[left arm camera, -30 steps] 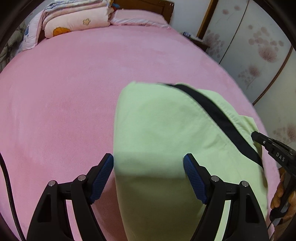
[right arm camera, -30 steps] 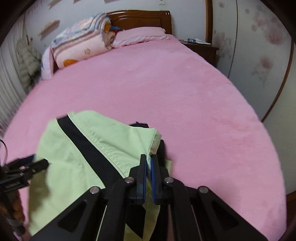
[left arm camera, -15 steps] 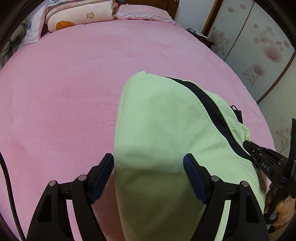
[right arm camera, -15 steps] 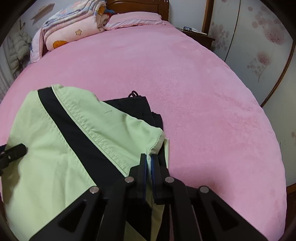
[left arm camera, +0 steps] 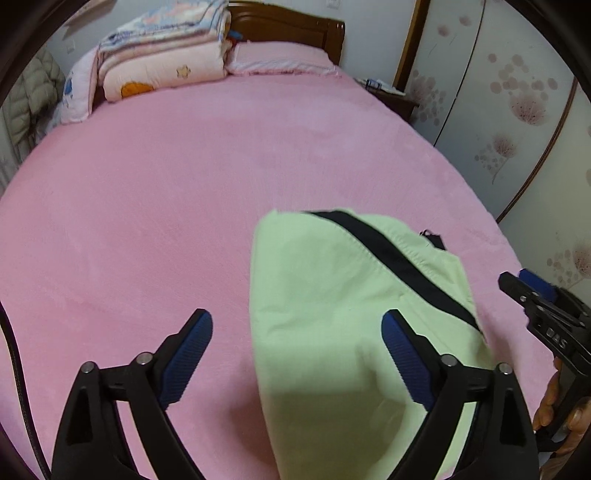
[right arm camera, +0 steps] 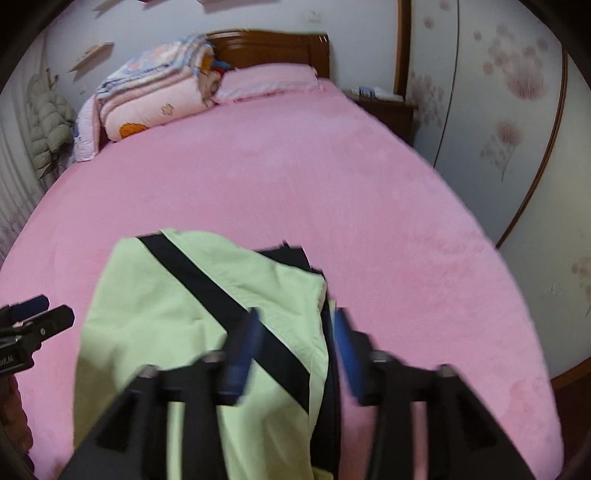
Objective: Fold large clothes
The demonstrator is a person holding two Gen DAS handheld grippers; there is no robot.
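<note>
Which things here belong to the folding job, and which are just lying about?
Job:
garment, green with a black stripe, lying on the bed
left gripper, open
right gripper, open

Lying about:
quilts stacked by the headboard
pillow
jacket hanging on the wall
nightstand

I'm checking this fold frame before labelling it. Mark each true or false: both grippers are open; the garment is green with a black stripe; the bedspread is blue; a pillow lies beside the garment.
1. Both grippers are open. True: the left gripper and right gripper show spread fingers.
2. The garment is light green with a black stripe. True.
3. The bedspread is blue. False: pink.
4. A pillow lies beside the garment. False: it sits far off by the headboard.
</note>
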